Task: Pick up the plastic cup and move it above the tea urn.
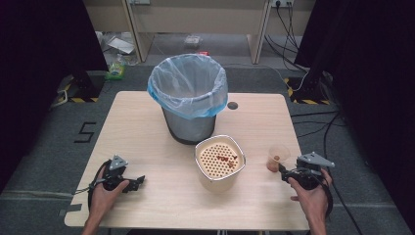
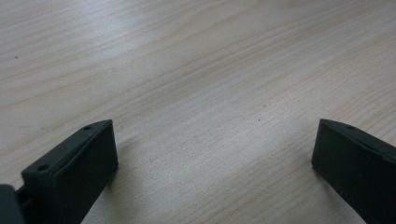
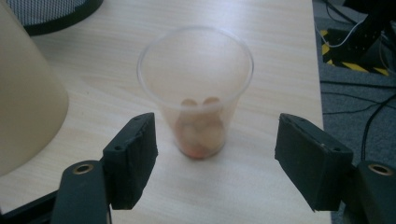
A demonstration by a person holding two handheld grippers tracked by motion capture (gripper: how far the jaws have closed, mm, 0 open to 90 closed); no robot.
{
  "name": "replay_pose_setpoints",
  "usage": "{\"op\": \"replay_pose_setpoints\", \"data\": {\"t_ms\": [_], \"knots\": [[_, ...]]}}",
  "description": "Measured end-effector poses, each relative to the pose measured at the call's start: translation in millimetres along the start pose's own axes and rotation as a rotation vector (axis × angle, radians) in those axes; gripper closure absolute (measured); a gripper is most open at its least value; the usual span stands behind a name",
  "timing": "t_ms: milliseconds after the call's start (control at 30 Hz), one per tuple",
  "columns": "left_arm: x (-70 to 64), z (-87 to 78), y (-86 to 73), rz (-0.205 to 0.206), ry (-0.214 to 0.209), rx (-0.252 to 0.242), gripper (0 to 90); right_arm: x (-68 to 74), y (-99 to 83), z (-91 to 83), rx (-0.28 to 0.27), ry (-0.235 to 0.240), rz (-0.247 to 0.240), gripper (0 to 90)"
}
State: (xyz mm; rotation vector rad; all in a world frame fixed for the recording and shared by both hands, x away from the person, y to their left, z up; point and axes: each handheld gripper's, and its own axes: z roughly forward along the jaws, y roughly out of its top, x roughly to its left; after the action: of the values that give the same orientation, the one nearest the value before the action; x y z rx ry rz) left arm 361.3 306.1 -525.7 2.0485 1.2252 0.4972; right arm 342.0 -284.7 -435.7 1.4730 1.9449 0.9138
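Pale wood table (image 1: 147, 127) on a grey floor, black curtains at either side; at its centre stands a mesh waste bin (image 1: 188, 98) lined with a blue-tinged bag, and at the bin's 5 o'clock sits a cream tub (image 1: 220, 160) with a perforated insert holding a few reddish bits. At the tub's 3 o'clock stands a clear plastic cup (image 1: 278, 157), upright, just ahead of the right gripper (image 1: 285, 172); the right gripper view brings out what the high view blurs: round pale pieces in the cup's bottom, the jaws spread wide, the cup (image 3: 196, 93) between and slightly beyond them, touching neither. At 7 o'clock the left gripper (image 1: 138, 181) lies low over bare wood (image 2: 196, 84), jaws apart around nothing.
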Motion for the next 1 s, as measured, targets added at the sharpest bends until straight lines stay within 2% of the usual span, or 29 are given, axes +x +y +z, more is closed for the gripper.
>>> {"op": "replay_pose_setpoints", "data": {"t_ms": [167, 333, 400, 500, 700, 800, 900, 1000], "knots": [[0.3, 0.2, 0.2, 0.002, -0.001, -0.001, 0.0, -3.3, 15.4, -4.1, -0.003, 0.005, -0.009, 29.9], [0.2, 0.2, 0.2, 0.000, -0.001, -0.001, 0.0, -6.6, 26.3, 0.6, 0.002, -0.004, -0.005, 31.2], [0.2, 0.2, 0.2, 0.000, -0.001, -0.001, 0.0, -8.2, 32.5, 7.2, 0.008, 0.009, -0.015, 36.0], [0.2, 0.3, 0.2, 0.000, -0.001, -0.002, 0.0, -9.8, 37.6, 13.6, 0.021, 0.007, -0.027, 38.5], [0.3, 0.3, 0.2, 0.001, -0.002, -0.001, 0.0, -17.9, 42.3, 27.0, 0.057, 0.002, -0.017, 47.1], [0.3, 0.3, 0.2, 0.001, -0.002, -0.002, 0.0, -20.4, 43.1, 35.9, 0.086, 0.023, -0.030, 52.5], [0.3, 0.3, 0.2, 0.001, -0.002, -0.002, 0.0, -18.6, 43.1, 40.3, 0.109, 0.015, -0.065, 55.4], [0.2, 0.4, 0.2, -0.001, -0.003, -0.002, 0.0, -17.9, 42.3, 44.4, 0.131, 0.025, -0.068, 58.3]]}}
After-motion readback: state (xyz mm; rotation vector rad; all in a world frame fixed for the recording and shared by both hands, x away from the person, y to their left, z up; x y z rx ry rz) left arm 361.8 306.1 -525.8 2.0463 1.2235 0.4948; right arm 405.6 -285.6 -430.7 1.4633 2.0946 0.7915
